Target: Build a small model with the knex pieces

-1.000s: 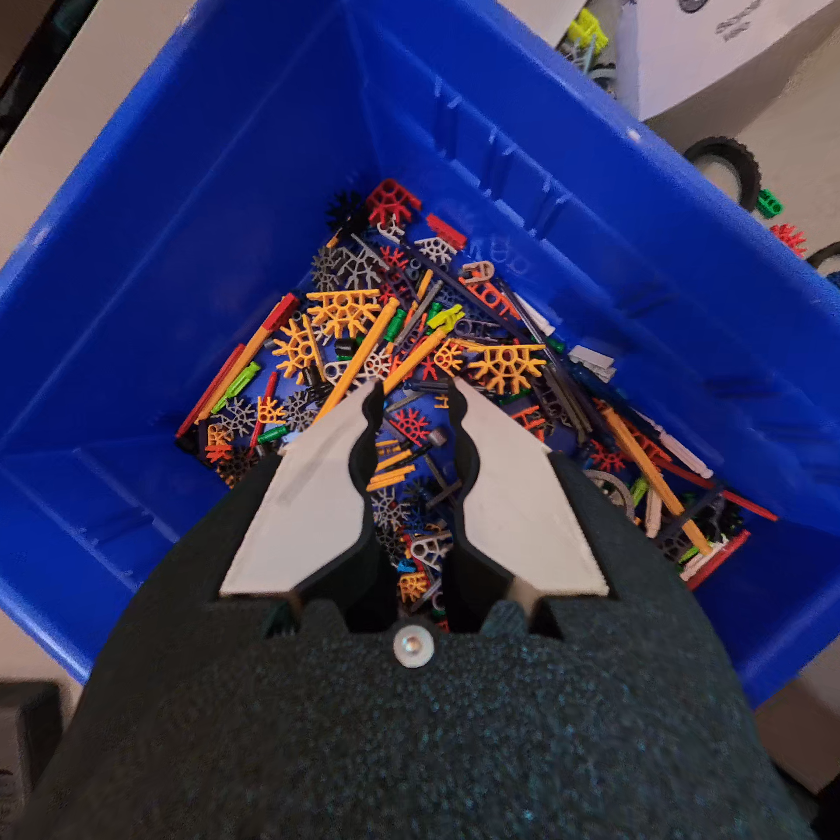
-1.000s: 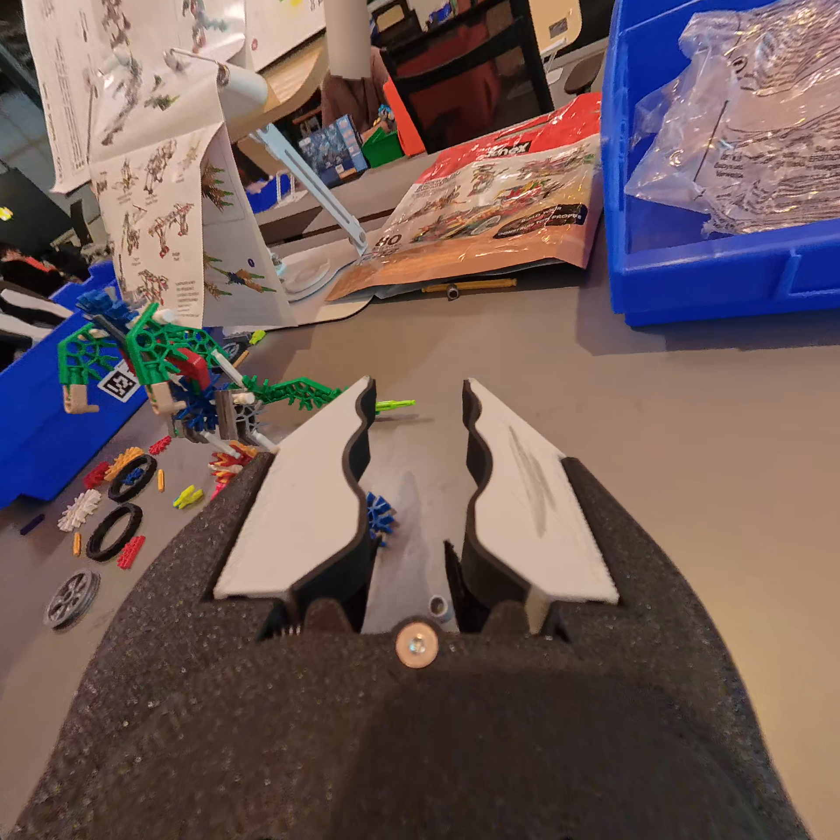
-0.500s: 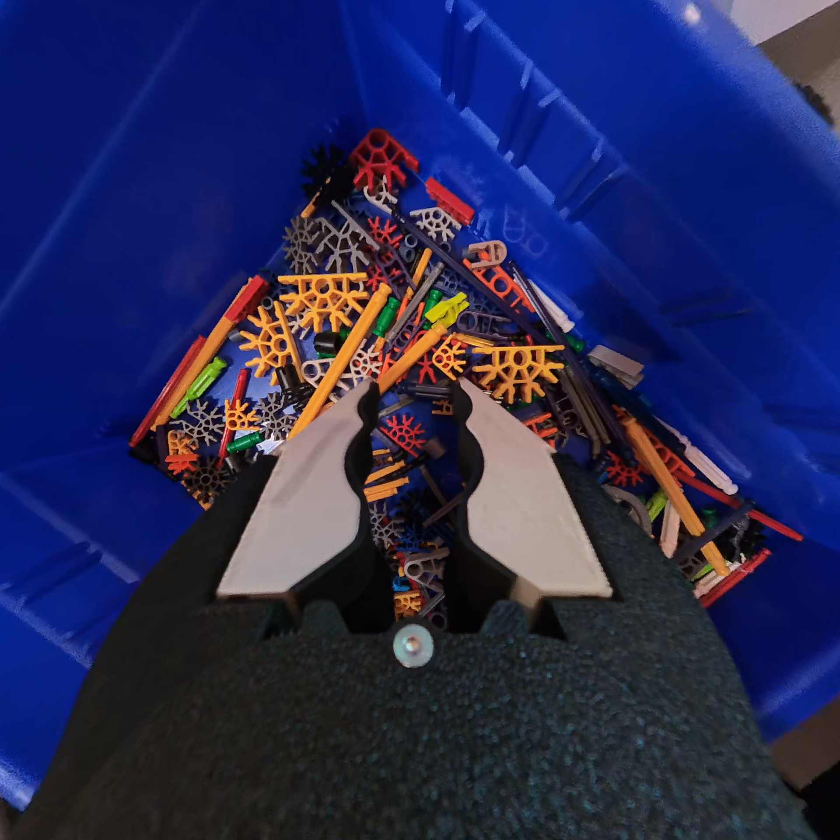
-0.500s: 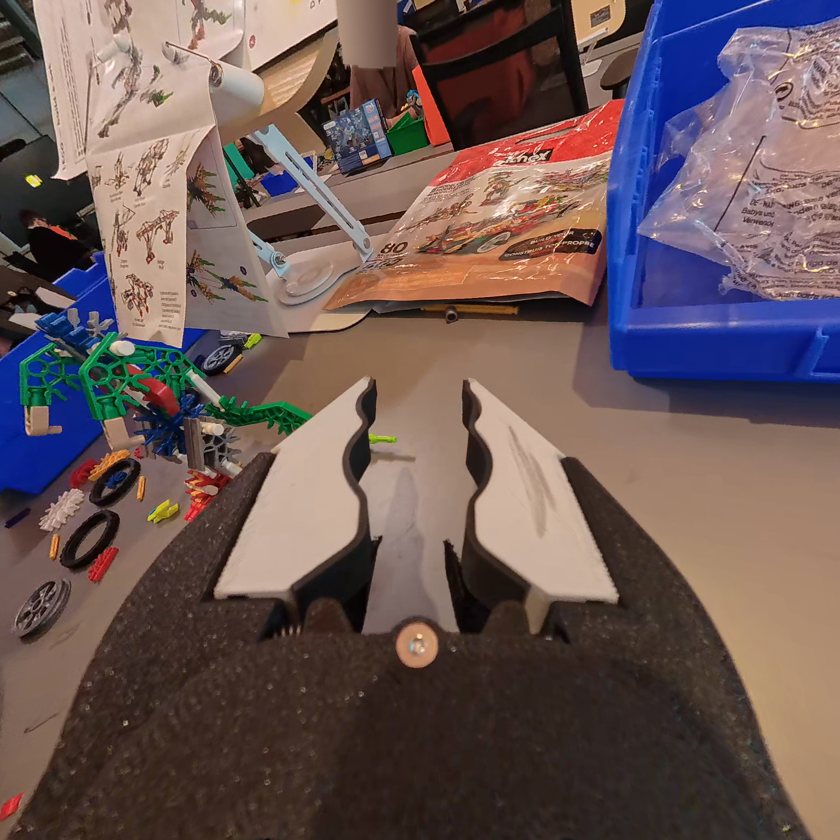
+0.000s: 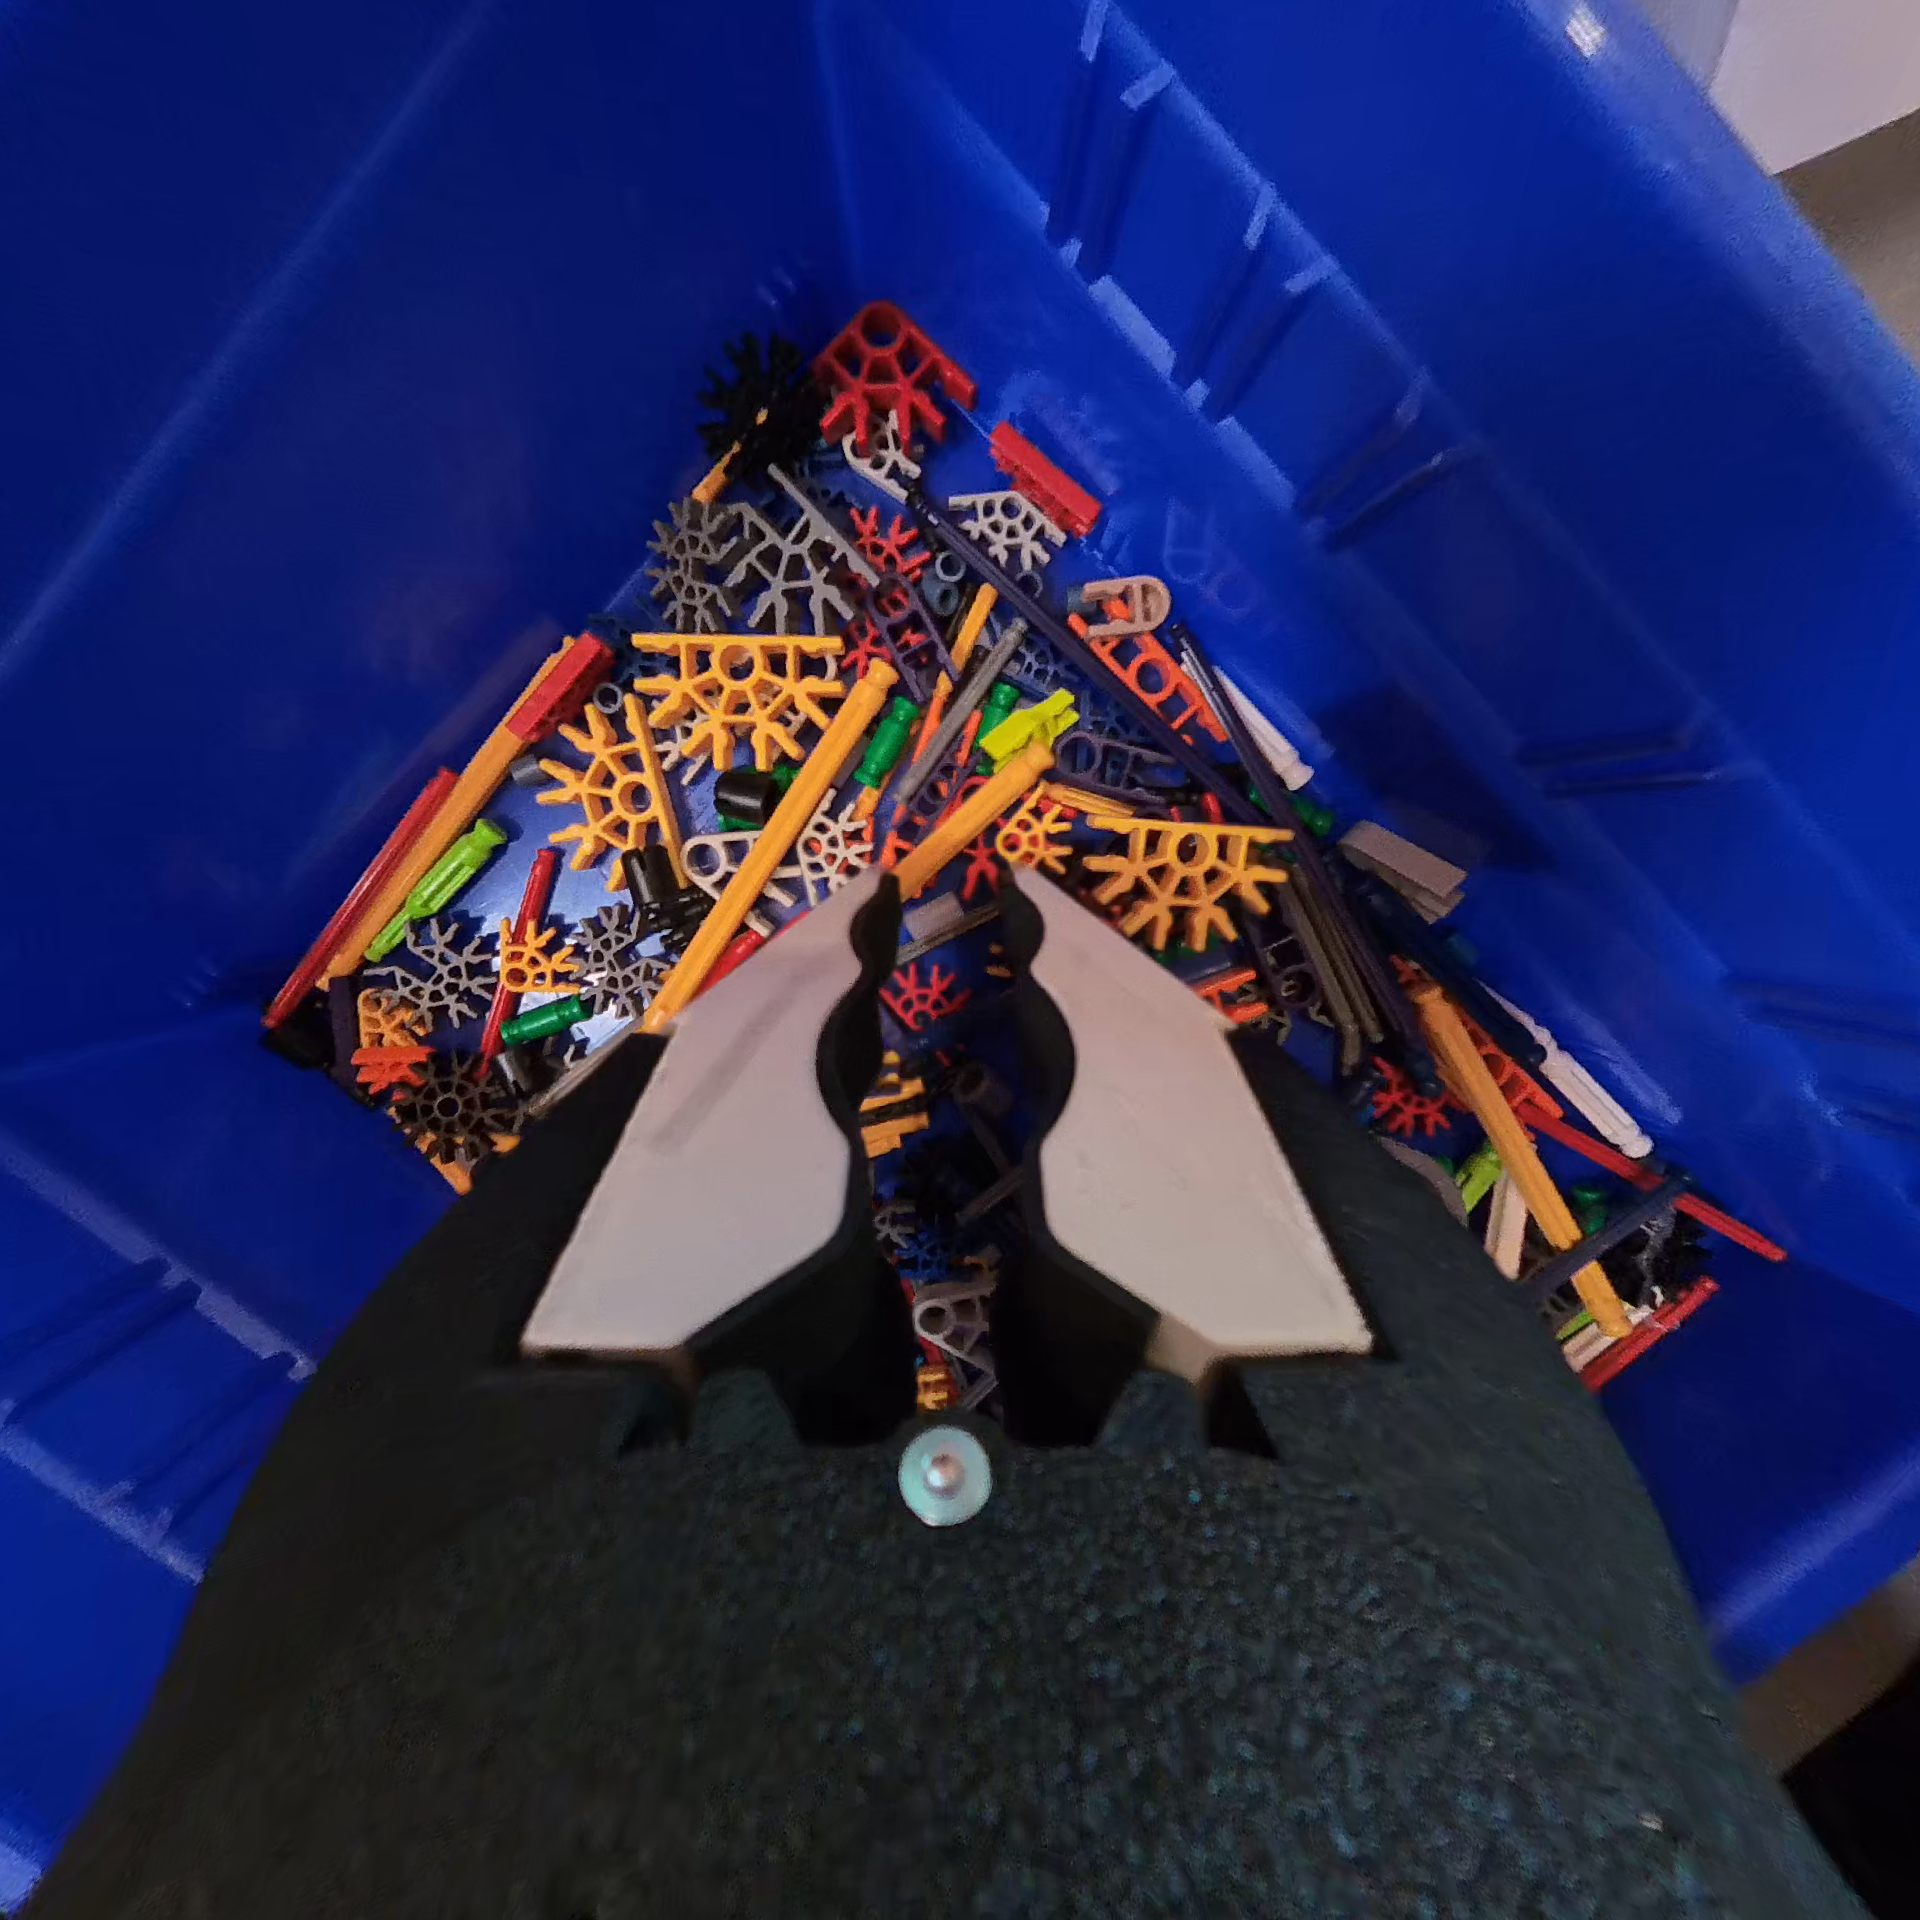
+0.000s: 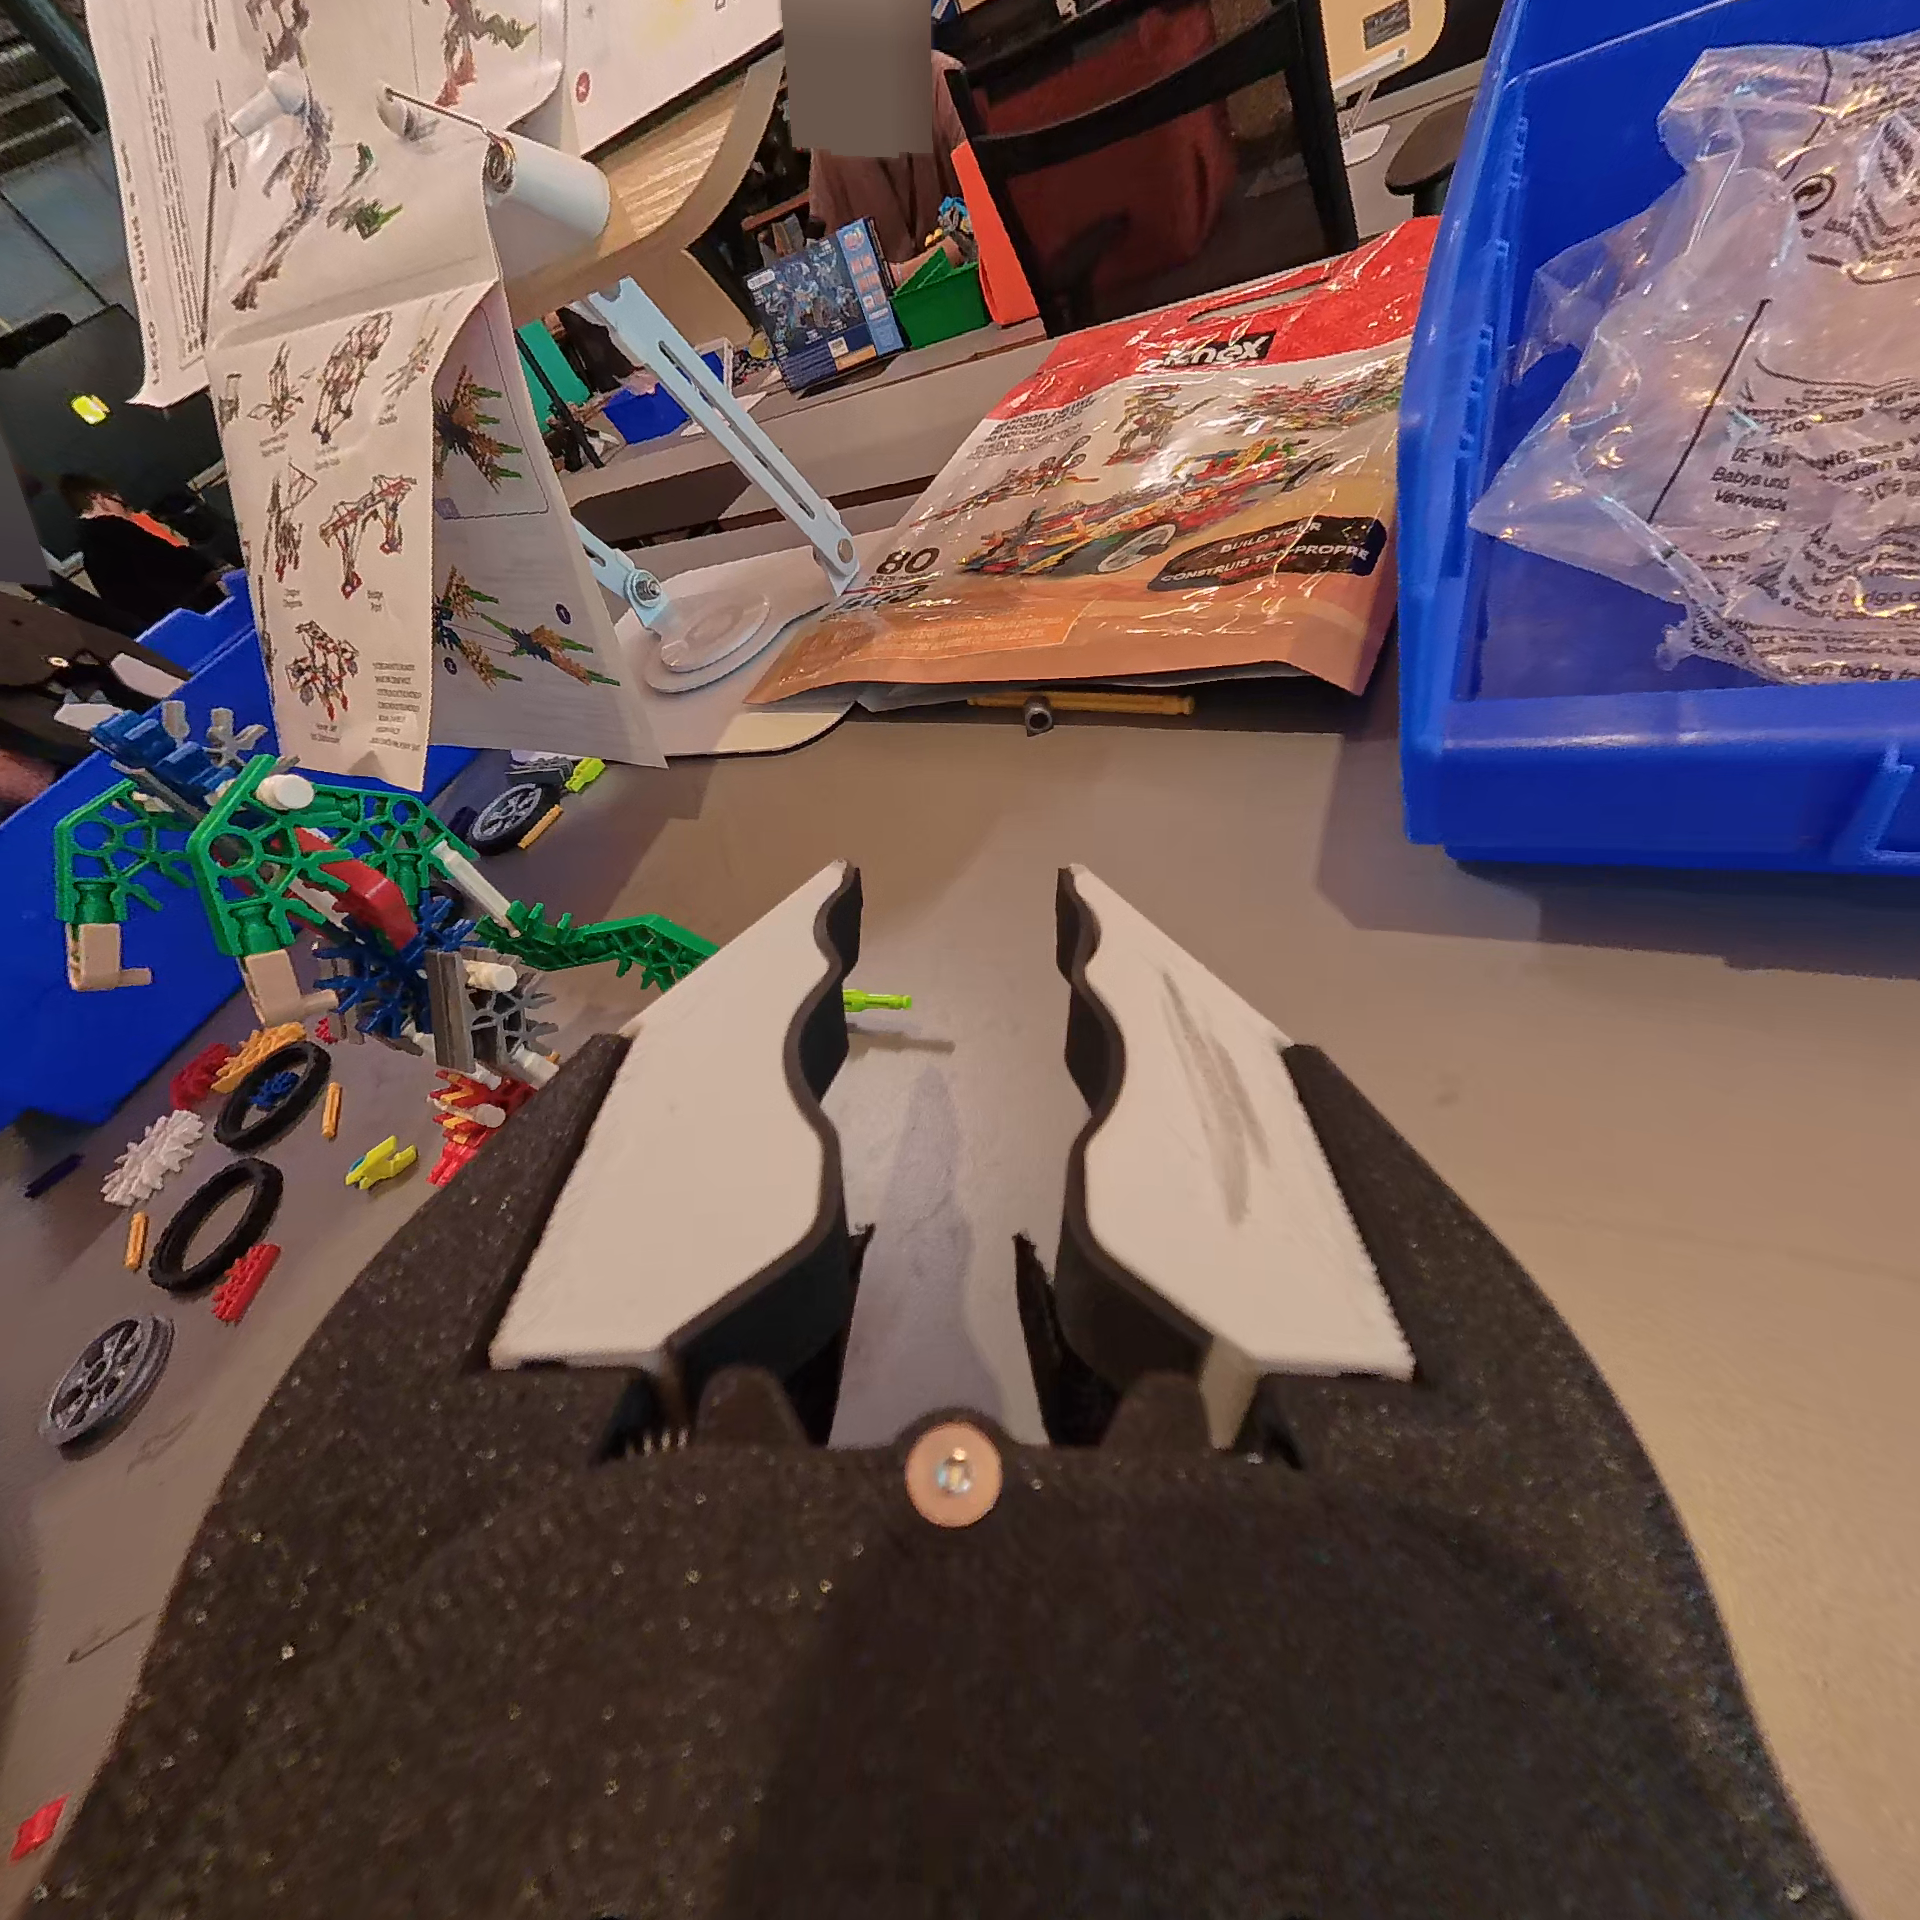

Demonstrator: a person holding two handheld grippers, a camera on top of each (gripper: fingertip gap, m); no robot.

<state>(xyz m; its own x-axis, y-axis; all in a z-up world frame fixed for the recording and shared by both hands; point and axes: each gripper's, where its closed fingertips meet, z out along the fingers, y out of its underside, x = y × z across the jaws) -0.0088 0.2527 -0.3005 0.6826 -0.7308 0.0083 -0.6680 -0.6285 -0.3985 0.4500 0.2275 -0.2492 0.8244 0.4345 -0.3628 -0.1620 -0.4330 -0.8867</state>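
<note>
My left gripper [image 5: 945,883] is open and empty, pointing down into a blue bin [image 5: 364,364] above a pile of small construction-toy rods and connectors [image 5: 935,748]. A red snowflake connector [image 5: 923,992] lies between its fingers, below them. My right gripper [image 6: 956,883] is open and empty, low over the grey table [image 6: 1507,1091]. A part-built toy model [image 6: 312,894] of green, blue and grey pieces stands to its left. A lime-green rod [image 6: 878,1001] lies just beyond its left finger.
Loose tyres [image 6: 213,1224], a grey wheel [image 6: 104,1379] and small connectors lie at the left. An instruction sheet on a white stand [image 6: 416,436], a printed bag [image 6: 1122,530] and a yellow rod [image 6: 1081,707] are ahead. A second blue bin [image 6: 1621,769] holds clear plastic bags [image 6: 1745,395].
My left gripper has moved deeper into the bin, toward the pile. My right gripper has drawn back and tilted up; the blue connector between its fingers is out of sight.
</note>
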